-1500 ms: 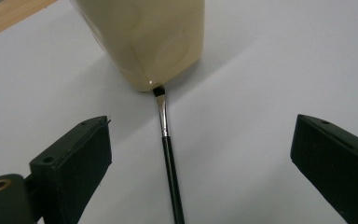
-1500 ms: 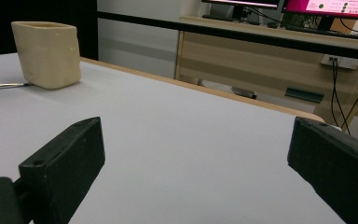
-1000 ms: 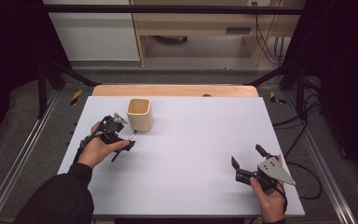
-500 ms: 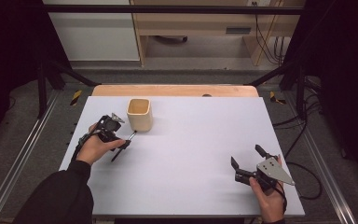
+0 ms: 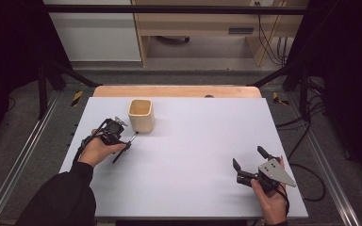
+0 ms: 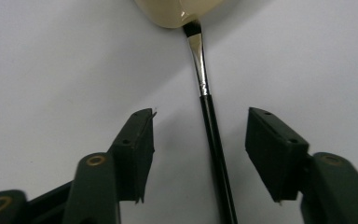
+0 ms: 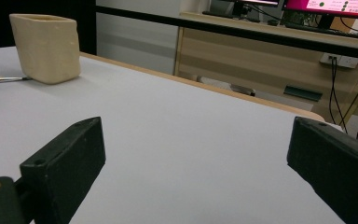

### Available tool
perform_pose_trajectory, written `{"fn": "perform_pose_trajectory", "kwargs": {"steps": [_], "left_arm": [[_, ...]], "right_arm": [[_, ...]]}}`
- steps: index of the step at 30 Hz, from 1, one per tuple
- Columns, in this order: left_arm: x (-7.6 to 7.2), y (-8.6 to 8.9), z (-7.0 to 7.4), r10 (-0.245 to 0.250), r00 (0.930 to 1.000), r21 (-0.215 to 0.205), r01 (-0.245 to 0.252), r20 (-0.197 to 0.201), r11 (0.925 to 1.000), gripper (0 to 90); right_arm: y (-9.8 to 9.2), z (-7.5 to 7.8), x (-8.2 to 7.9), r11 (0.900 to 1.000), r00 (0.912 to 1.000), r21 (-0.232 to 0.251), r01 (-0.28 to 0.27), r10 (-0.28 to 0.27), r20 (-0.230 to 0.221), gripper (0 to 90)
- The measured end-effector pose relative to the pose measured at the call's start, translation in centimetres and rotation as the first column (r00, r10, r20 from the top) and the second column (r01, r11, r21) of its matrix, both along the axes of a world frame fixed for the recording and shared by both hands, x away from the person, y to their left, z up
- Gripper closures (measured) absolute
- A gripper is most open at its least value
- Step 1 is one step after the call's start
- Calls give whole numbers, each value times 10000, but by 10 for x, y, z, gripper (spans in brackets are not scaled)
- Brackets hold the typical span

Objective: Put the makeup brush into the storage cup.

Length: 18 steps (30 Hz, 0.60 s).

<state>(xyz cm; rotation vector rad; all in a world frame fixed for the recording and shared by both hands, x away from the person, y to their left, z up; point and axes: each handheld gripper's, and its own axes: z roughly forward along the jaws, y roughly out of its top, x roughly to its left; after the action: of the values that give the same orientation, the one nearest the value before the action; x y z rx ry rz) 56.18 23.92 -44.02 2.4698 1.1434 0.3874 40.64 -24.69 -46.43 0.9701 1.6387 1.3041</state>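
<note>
So the left gripper [image 6: 196, 140] is down over the paintbrush [image 6: 210, 140], which lies flat on the table [image 5: 193, 155] with its tip touching the cream cup [image 5: 141, 114]. Compared with a second ago, its fingers [image 6: 137, 149] have been closing but don't pinch the handle yet. Grab, lift and presumably dropping it in the cup are left. Right gripper [image 5: 253, 165] sits released, well apart.

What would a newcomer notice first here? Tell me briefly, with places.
First, the cream cup standing at the far left of the white table, with a thin black paintbrush lying on the table, its tip at the cup's base. The left tongs have just been closing around the brush handle, pads not yet touching it. The right tongs rest open at the near right, holding nothing.
</note>
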Motion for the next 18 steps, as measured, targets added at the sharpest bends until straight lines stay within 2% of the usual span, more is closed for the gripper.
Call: {"fn": "perform_pose_trajectory", "kwargs": {"steps": [9,18], "left_arm": [[-1,-3,-1,-167,9990,94,171,-410,9998,588],[0,-4,-3,-177,9979,171,188,-619,9997,675]], "right_arm": [[2,0,0,9999,10000,-110,-11,11,-24,43],[1,0,0,9999,10000,-131,-8,8,-20,43]]}}
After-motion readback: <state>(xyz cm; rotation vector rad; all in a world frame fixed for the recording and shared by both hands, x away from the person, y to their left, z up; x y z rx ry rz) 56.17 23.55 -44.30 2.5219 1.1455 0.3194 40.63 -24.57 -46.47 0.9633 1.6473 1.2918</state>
